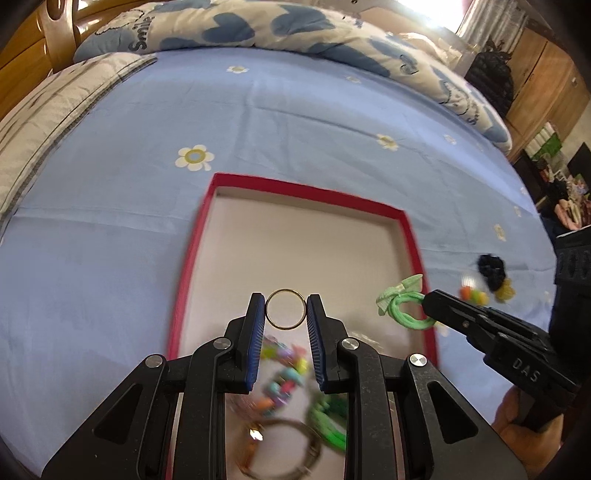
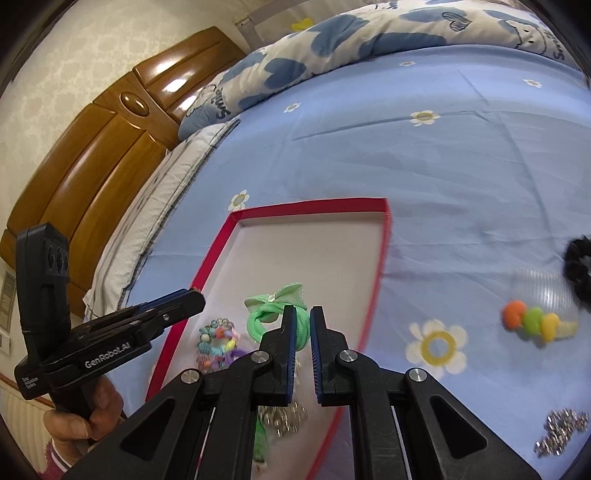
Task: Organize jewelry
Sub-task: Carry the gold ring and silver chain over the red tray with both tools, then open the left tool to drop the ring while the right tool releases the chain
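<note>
care was judged needed as a gold ring (image 1: 286,309), pinched by the left hand-held gripper (image 1: 286,314), and a green hair tie (image 2: 275,325), clamped in the right hand-held gripper (image 2: 303,325), were held over the red tray (image 1: 186,273) for low release.

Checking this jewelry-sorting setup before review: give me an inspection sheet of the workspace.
Surface: blue flowered bedsheet.
Job's things: red-rimmed tray holding bead bracelet; gold ring; green bow hair tie.
Clutter: black scrunchie, colourful bead clip, silvery chain on sheet outside the tray.
Grippers: left claw pinches ring; right claw shut on hair tie.
Cables: nothing seen.
Surroundings: wooden headboard, patterned quilt.
</note>
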Motion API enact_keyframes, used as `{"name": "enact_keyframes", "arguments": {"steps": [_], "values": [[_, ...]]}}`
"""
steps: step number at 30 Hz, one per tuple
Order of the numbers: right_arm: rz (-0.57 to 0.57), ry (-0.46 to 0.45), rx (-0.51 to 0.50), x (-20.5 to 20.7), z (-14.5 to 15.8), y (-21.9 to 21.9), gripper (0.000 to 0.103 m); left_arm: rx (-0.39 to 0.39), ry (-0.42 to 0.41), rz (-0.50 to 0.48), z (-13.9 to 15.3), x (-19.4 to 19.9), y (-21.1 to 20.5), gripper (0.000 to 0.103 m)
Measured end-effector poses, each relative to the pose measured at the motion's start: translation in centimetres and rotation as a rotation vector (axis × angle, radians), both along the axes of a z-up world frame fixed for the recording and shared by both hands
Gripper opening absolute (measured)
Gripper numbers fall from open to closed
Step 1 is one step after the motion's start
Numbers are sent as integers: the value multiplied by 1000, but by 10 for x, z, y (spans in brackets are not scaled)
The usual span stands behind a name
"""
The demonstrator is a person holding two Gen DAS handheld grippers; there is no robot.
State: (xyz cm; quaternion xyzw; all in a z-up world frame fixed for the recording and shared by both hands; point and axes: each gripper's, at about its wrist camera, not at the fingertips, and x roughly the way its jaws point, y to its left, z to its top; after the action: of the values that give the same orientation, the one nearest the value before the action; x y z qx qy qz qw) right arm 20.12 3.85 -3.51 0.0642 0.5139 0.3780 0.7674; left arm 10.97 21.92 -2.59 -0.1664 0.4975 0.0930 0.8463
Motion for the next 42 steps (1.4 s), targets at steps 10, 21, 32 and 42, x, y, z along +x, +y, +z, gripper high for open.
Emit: {"name": "enact_keyframes", "arguments": {"steps": [10, 21, 32, 42], "values": [[42, 5, -86, 21, -26, 37, 7, 36, 96, -16, -38, 25, 8, 21], [79, 10, -127, 21, -38, 45, 12, 105, 121, -34, -42, 28, 1, 21], [67, 23, -102, 24, -35, 41, 29, 116, 131, -34, -41, 32, -3, 27], [43, 25, -62, 21, -23, 27, 29, 113, 76, -1, -17, 19, -4, 45]]}}
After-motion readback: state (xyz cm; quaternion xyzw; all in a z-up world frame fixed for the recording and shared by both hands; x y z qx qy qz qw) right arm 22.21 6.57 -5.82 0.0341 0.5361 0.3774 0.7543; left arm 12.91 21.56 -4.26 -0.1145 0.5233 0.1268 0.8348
